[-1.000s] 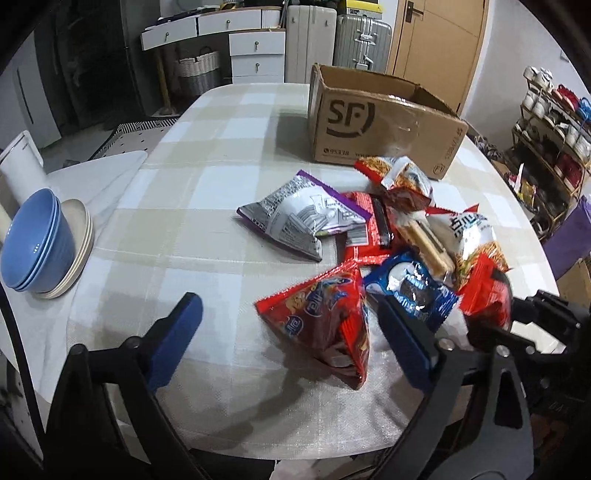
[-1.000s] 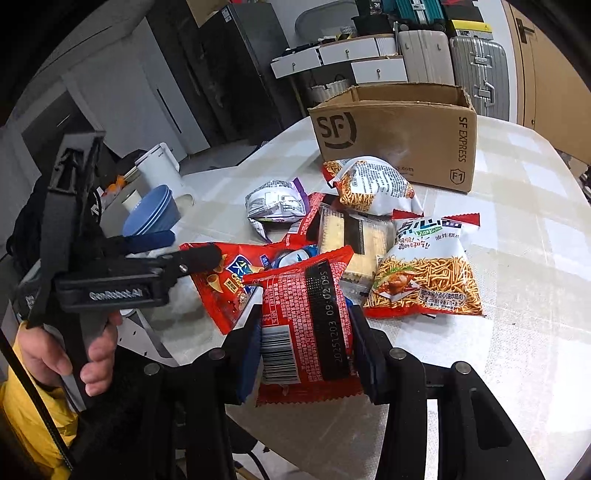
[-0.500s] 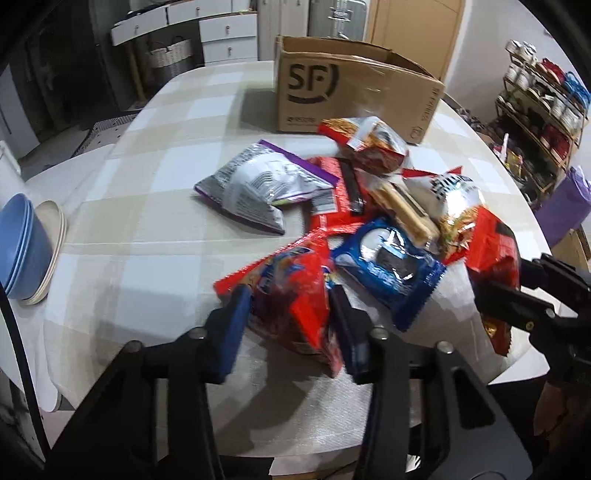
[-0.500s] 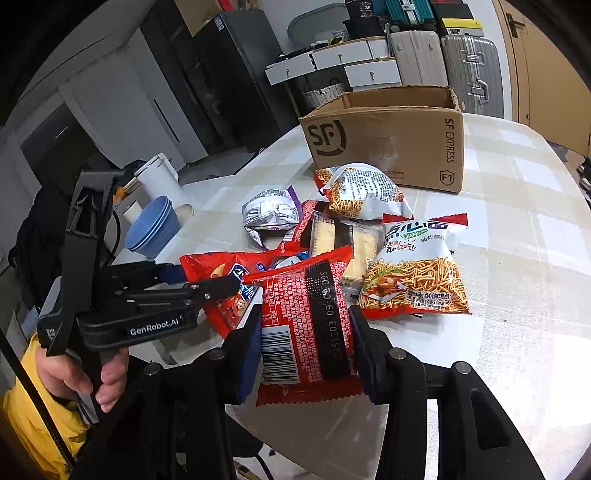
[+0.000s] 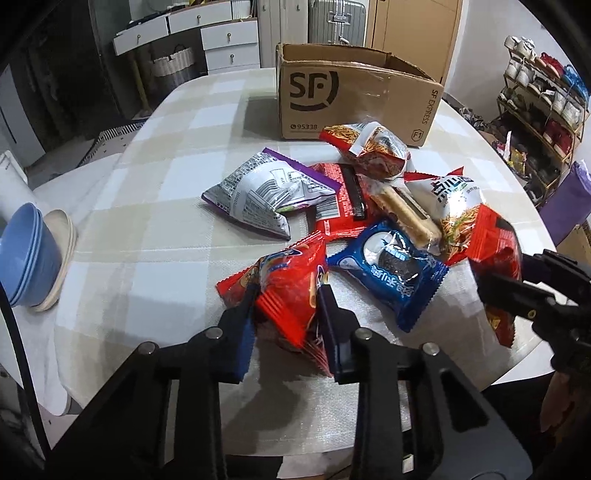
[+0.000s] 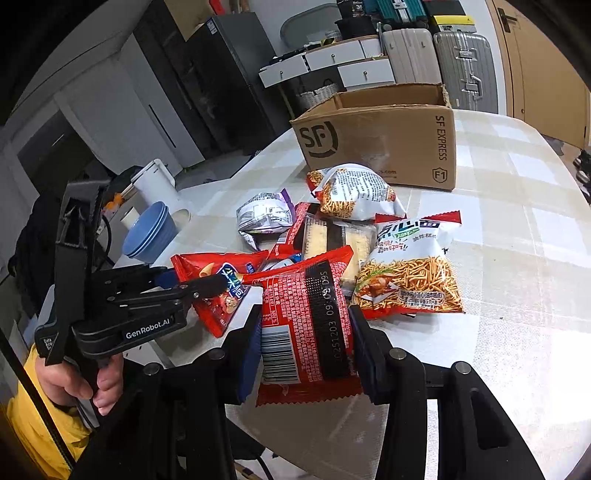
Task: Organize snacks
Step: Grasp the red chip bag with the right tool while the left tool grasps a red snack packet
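A stack of blue bowls sits on a beige plate at the left edge of the bench, which wears a pale checked cloth. A white kettle stands just behind the bowls. Beyond the bench, white drawers line the wall above a woven basket, with silver suitcases beside a wooden door. A shoe rack full of shoes fills the right side.

White drawer units, silver suitcases, wooden door, shoe rack, dark cabinet.
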Tool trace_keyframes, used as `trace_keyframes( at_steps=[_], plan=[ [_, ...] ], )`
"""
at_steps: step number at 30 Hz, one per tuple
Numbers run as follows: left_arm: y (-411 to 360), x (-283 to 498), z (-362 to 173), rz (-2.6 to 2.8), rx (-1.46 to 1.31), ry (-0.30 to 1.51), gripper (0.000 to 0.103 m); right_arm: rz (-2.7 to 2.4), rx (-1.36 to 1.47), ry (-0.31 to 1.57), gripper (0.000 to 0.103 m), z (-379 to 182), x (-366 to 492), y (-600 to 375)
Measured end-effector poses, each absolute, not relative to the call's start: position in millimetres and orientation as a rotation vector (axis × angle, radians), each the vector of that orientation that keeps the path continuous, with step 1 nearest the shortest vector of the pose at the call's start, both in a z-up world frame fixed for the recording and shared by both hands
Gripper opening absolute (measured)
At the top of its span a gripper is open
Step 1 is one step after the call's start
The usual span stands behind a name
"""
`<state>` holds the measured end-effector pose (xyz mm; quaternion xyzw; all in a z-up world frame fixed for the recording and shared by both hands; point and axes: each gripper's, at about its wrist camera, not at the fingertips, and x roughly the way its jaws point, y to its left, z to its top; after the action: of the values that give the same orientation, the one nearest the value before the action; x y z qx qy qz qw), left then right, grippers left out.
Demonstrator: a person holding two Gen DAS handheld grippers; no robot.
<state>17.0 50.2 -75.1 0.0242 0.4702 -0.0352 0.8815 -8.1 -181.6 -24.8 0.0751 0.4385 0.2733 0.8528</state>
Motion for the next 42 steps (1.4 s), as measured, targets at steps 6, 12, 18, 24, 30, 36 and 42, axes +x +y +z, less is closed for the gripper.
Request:
trace_keyframes(
  at_steps=[6, 12, 18, 24, 30, 36, 42],
  plan=[
    [53, 16, -74, -0.065, 0.047, 0.972, 0.027, 0.595, 0.181, 0.918, 0.045, -24, -8, -183],
    [56, 13, -71, -0.064, 0.037, 0.964, 0.027, 0.588, 0.18, 0.917, 0.045, -24, -8, -183],
    [60, 14, -68, -0.06, 0.017, 0.961, 0.027, 0.58, 0.196, 0.916, 0.045, -24, -7, -185],
    [65, 11, -64, -0.065, -0.009, 0.953, 0.027, 0.575, 0.209, 0.905, 0.045, -22, -7, -188],
    [66, 8, -60, -0.073, -0.024, 0.94, 0.027, 0.574, 0.22, 0.884, 0.045, -18, -8, -191],
    [71, 6, -51, -0.102, -0.076, 0.928, 0.027, 0.575, 0.237, 0.86, 0.045, -14, -8, -194],
    [80, 6, -46, -0.087, -0.116, 0.92, 0.027, 0.564, 0.252, 0.83, 0.045, -9, -9, -198]
  ],
)
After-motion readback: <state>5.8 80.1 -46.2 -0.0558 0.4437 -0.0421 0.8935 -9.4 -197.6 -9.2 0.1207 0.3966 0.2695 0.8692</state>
